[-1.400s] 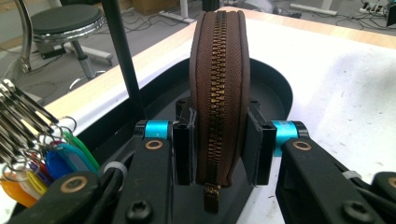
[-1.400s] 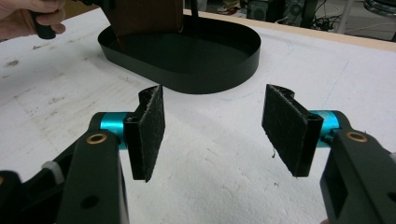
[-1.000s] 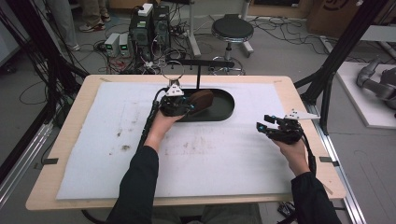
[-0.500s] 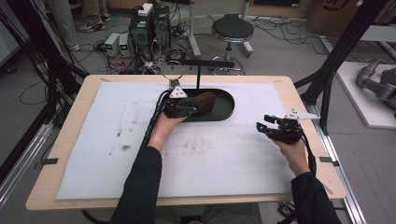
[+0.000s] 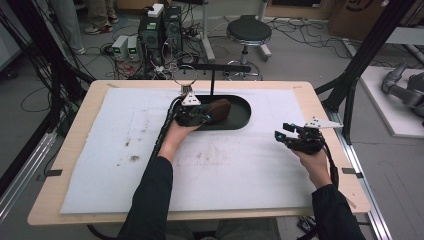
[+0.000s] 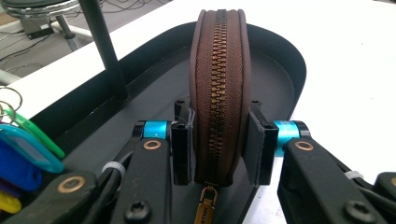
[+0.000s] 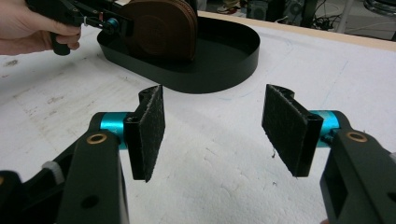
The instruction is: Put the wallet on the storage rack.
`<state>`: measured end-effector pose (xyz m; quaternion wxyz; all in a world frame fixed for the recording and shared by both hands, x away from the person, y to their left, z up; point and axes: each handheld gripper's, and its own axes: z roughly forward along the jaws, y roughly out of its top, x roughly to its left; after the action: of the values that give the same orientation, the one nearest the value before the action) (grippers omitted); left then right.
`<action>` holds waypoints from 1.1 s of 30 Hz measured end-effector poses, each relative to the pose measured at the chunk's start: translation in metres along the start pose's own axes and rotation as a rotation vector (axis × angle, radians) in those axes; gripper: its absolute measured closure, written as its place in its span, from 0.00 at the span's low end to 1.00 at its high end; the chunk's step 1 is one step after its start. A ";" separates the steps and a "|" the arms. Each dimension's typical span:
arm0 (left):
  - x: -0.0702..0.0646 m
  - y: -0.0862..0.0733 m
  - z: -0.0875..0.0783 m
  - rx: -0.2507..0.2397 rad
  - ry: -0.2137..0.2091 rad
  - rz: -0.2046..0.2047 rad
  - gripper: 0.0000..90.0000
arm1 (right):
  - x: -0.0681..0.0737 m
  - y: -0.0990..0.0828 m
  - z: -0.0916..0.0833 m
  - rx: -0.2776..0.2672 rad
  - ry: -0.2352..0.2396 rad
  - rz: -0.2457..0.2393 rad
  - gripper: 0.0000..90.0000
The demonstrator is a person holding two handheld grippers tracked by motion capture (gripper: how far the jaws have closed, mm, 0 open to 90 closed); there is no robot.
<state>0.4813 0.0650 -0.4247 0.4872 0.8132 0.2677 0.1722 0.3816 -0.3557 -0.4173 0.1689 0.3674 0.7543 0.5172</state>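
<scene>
Brown zip pouch (image 6: 219, 93) stands on edge in black oval tray (image 5: 240, 120) on worktop (image 5: 300, 90), clamped by left gripper (image 6: 219, 144) fingers. Right gripper (image 7: 212, 128) fingers spread wide, holding nothing, above white mat (image 5: 240, 165).

A wooden counter (image 5: 75, 155) topped with a stained white mat (image 5: 240, 165) stands on a grey floor (image 5: 30, 120) strewn with black cables (image 5: 295, 27). Beyond its far edge sit a round black stool (image 5: 248, 31) and stacked computer boxes (image 5: 160, 25). Black frame posts (image 5: 372, 47) rise at both sides
</scene>
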 end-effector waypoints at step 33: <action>0.013 0.003 -0.018 -0.007 0.132 -0.103 0.41 | 0.000 0.000 0.000 0.007 0.004 0.006 0.44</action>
<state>0.4824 0.0842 -0.4138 0.4795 0.7834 0.3404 0.2011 0.3816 -0.3556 -0.4176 0.1645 0.3693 0.7552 0.5159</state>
